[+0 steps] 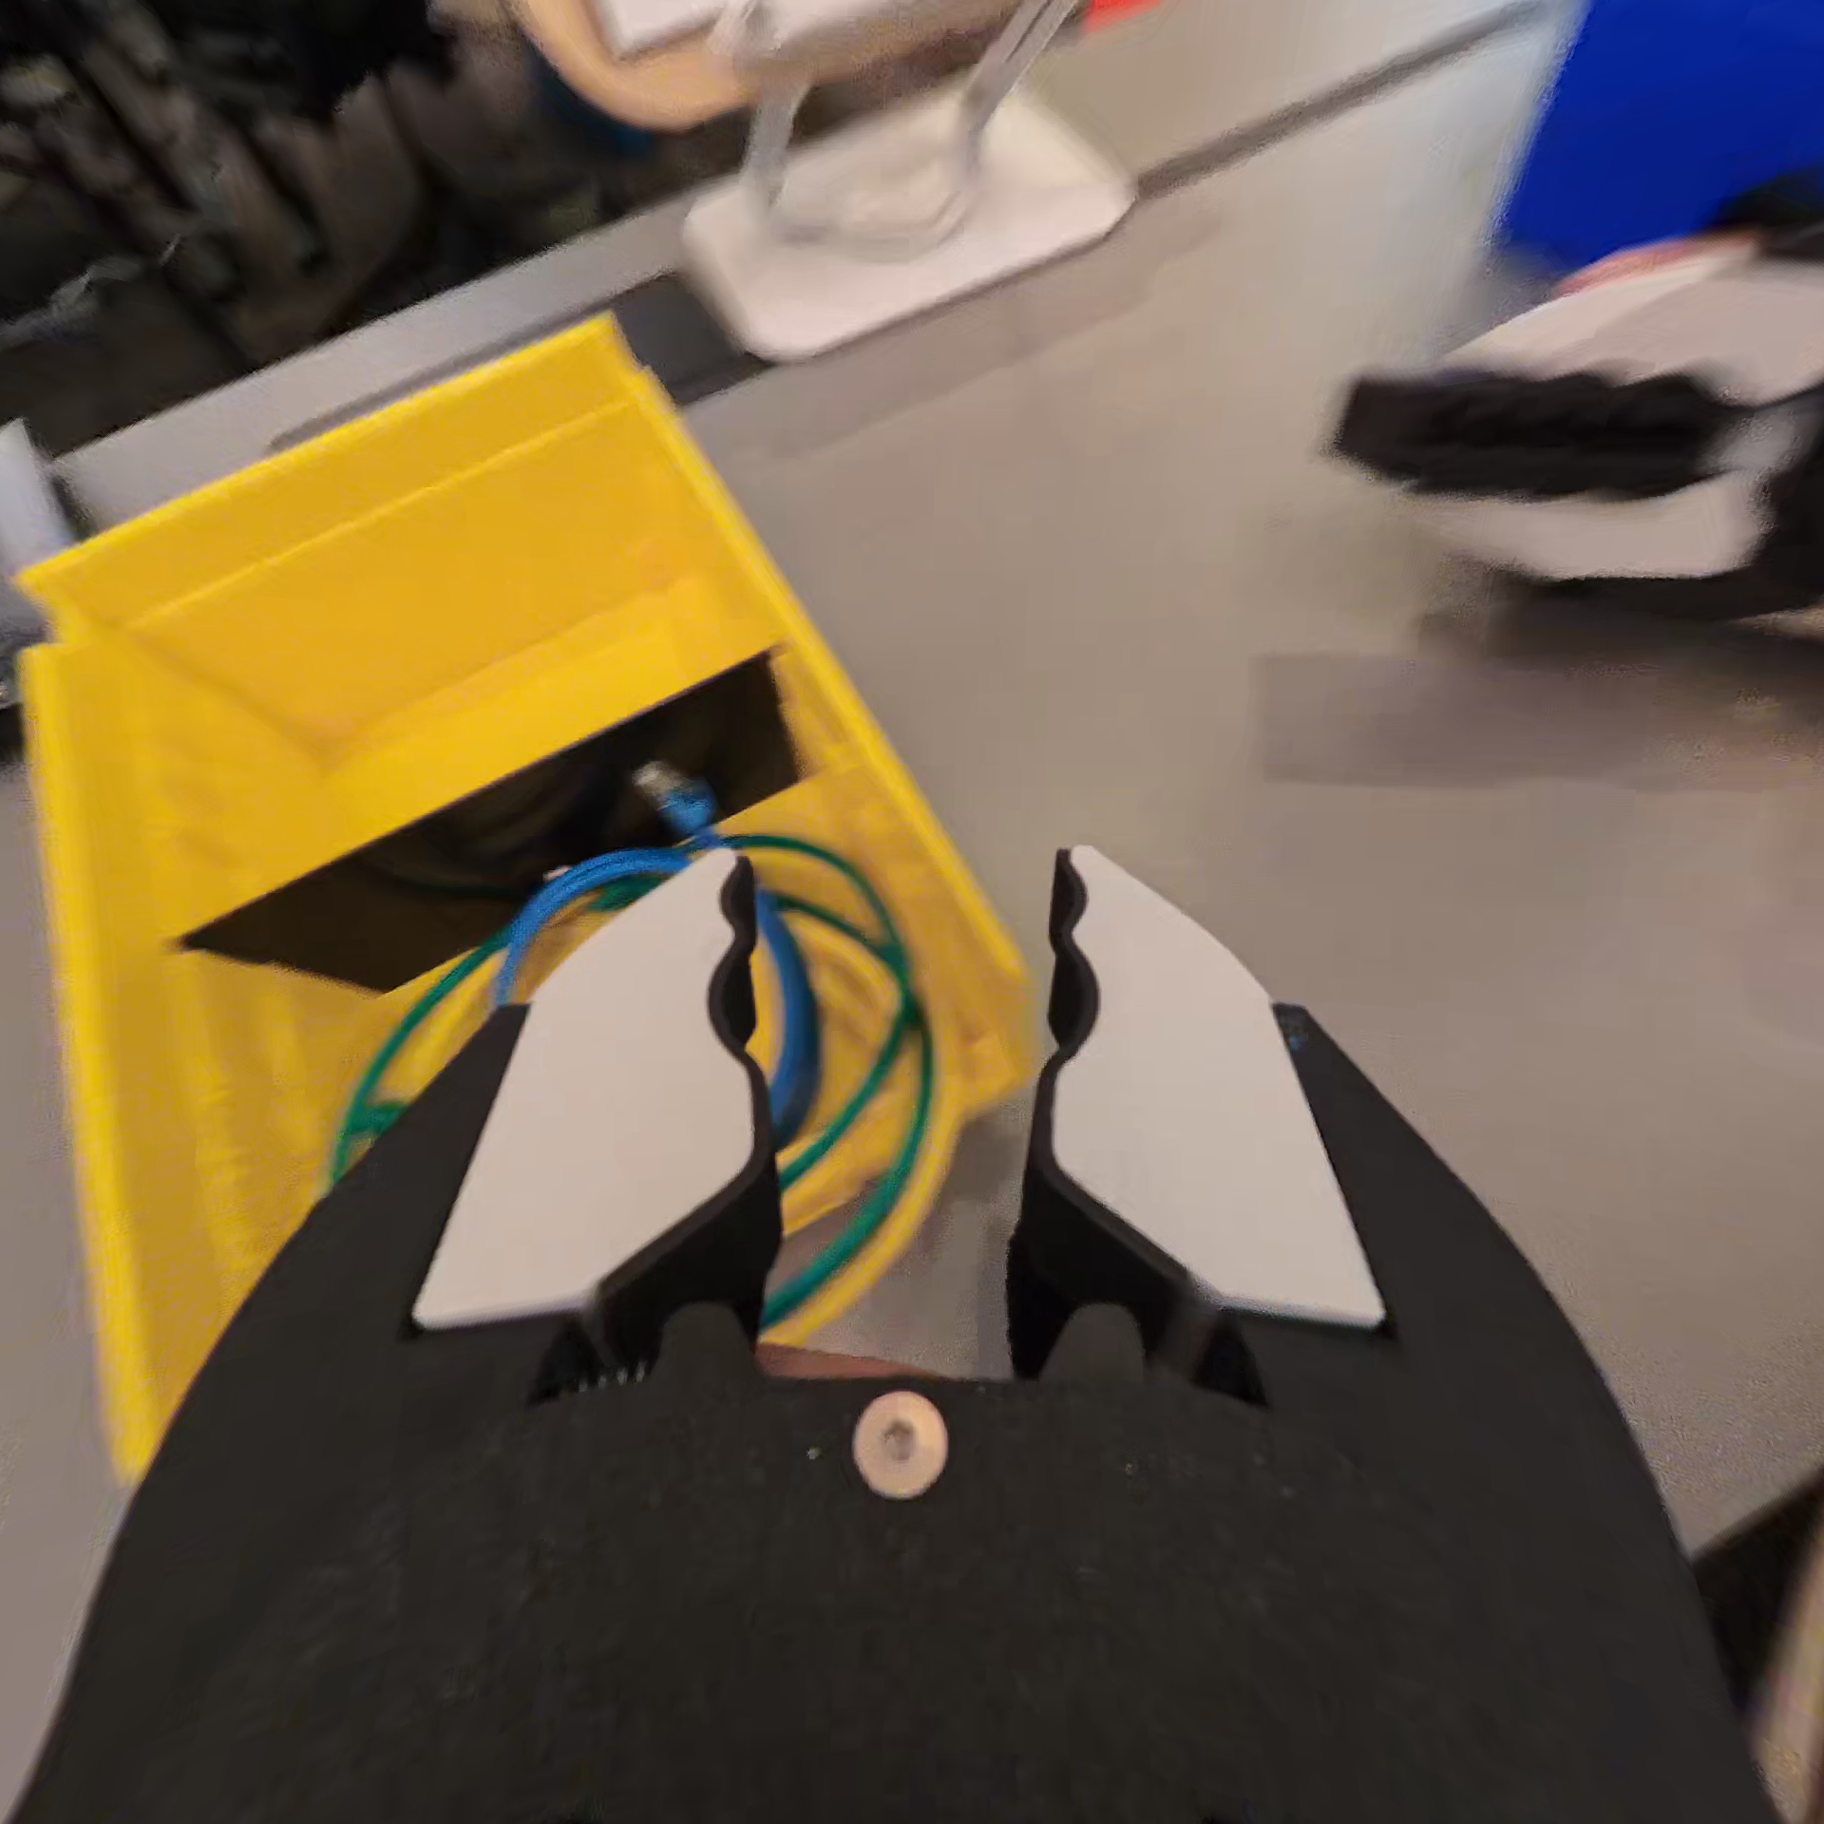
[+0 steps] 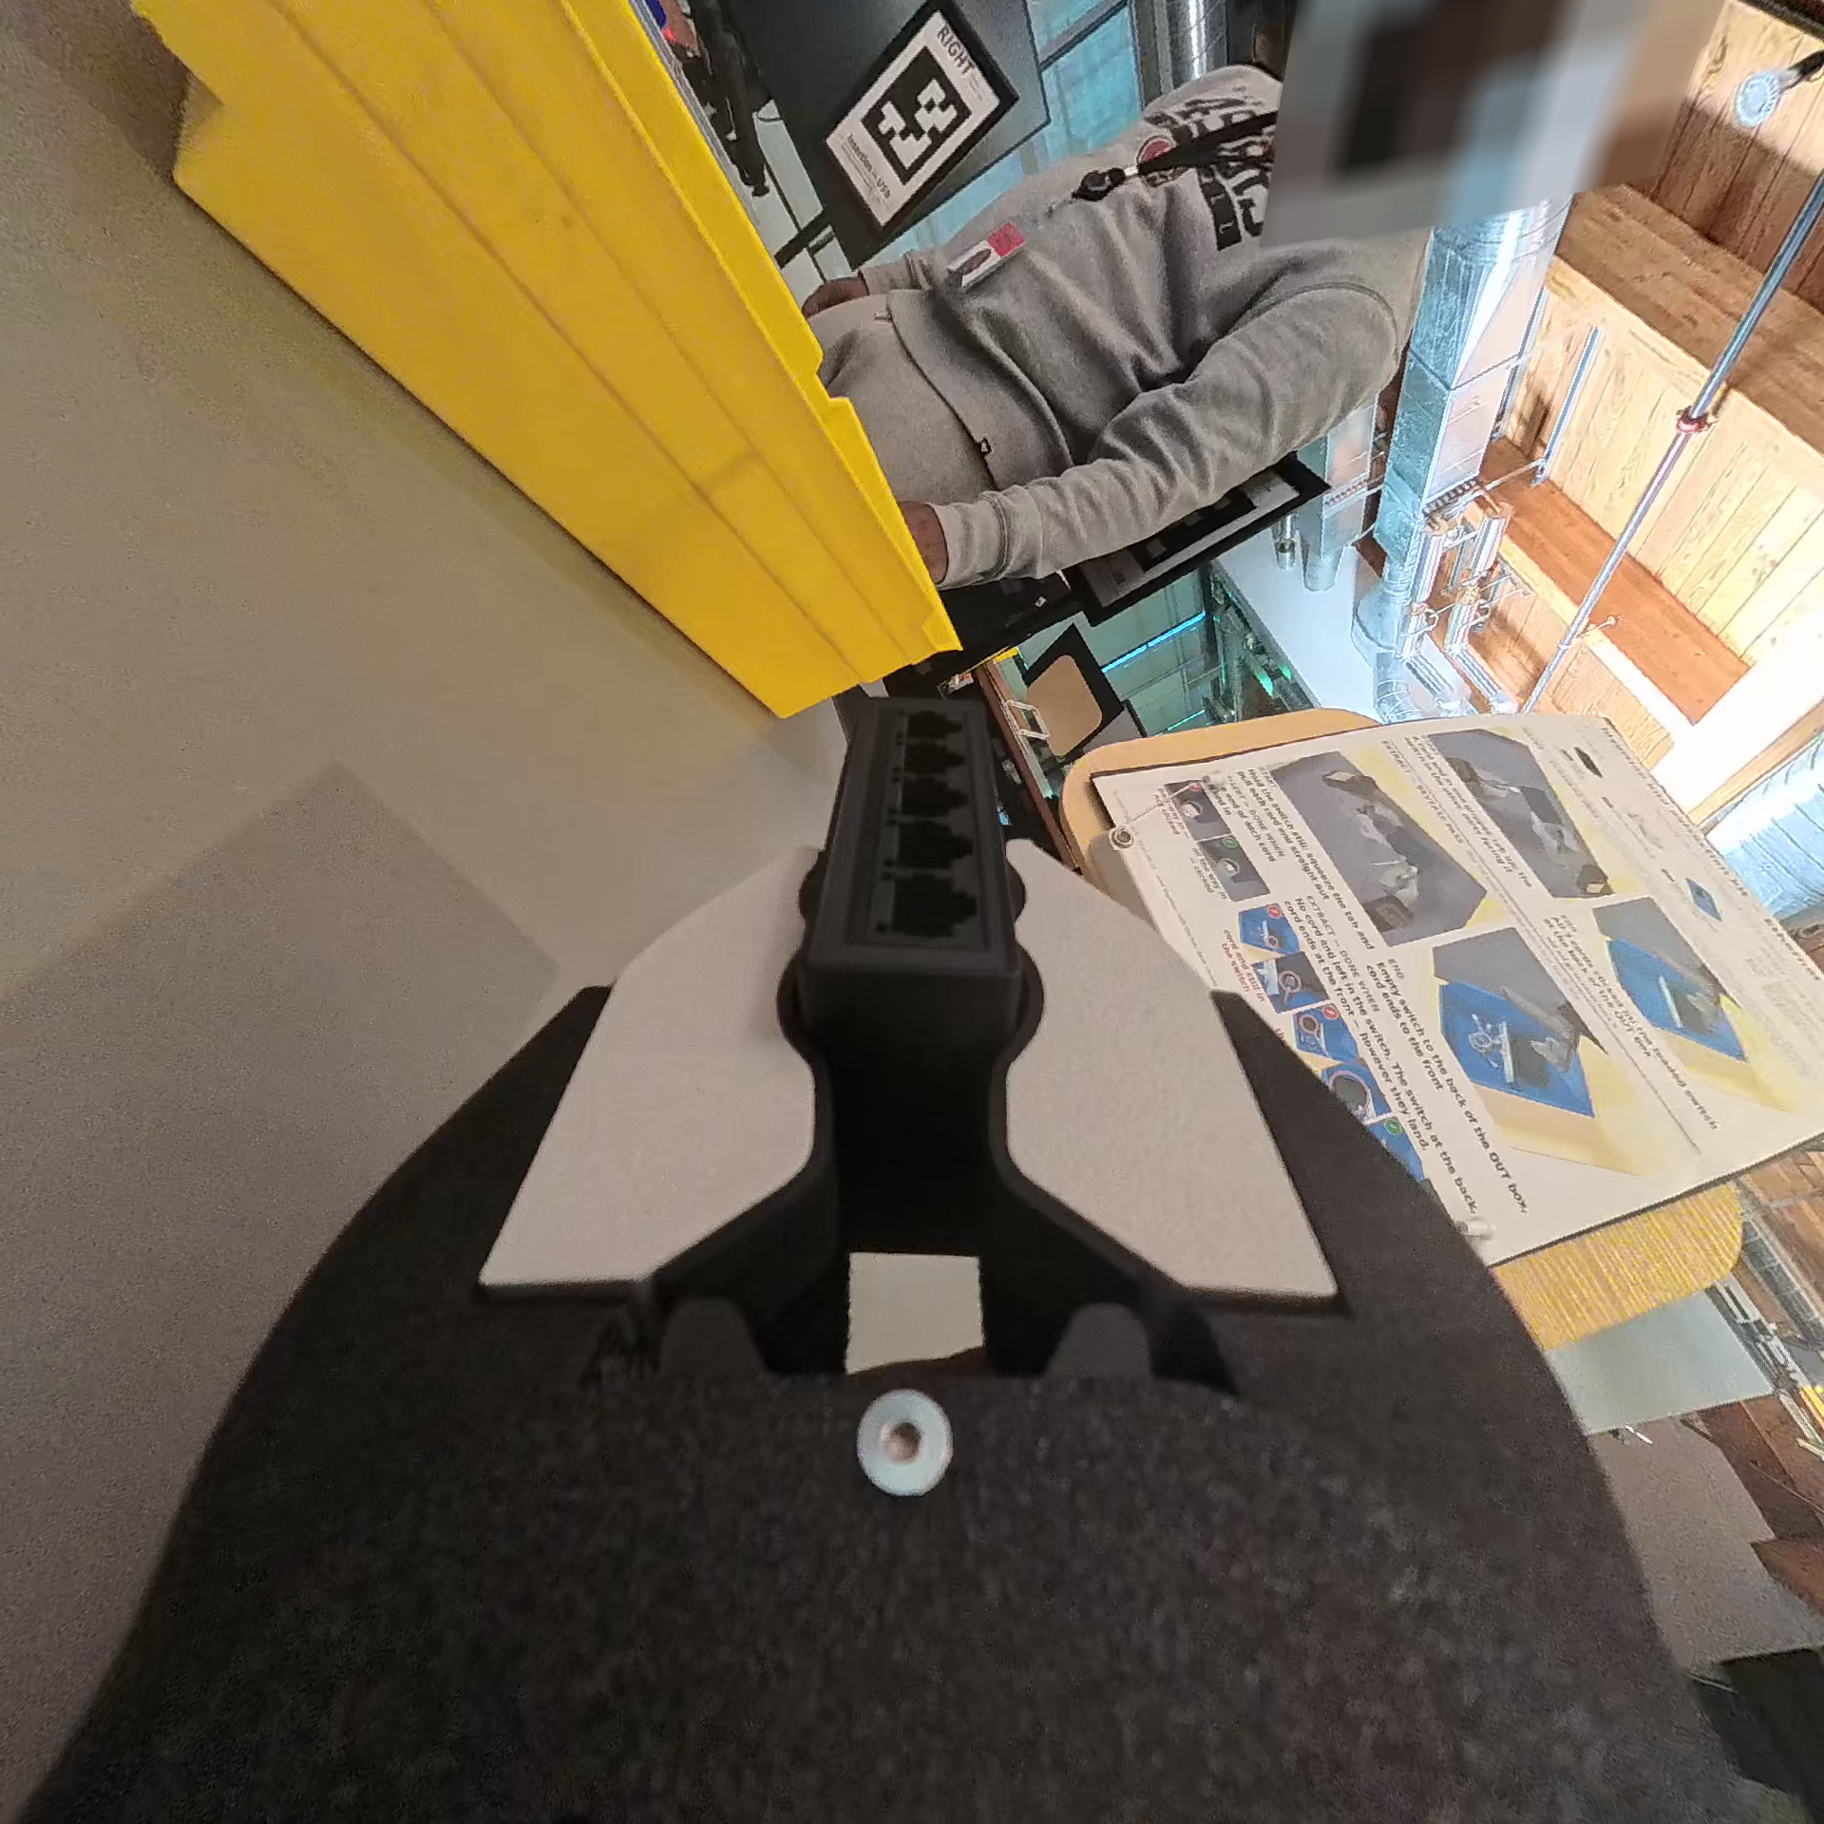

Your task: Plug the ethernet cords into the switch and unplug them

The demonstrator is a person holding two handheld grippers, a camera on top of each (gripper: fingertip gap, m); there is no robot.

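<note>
The right gripper (image 2: 913, 923) clamps the rigid black switch (image 2: 913, 869) by its sides, ports exposed. The left gripper (image 1: 903, 878), jaws apart, hovers over limp ethernet cords (image 1: 790, 987) coiled in a yellow bin (image 1: 296, 612); their stiff plugs likely offer the surest hold.

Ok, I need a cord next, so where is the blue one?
Left wrist view: the blue cord lies coiled in the yellow bin, with the green cord, just behind the open left hand-held gripper.
</note>
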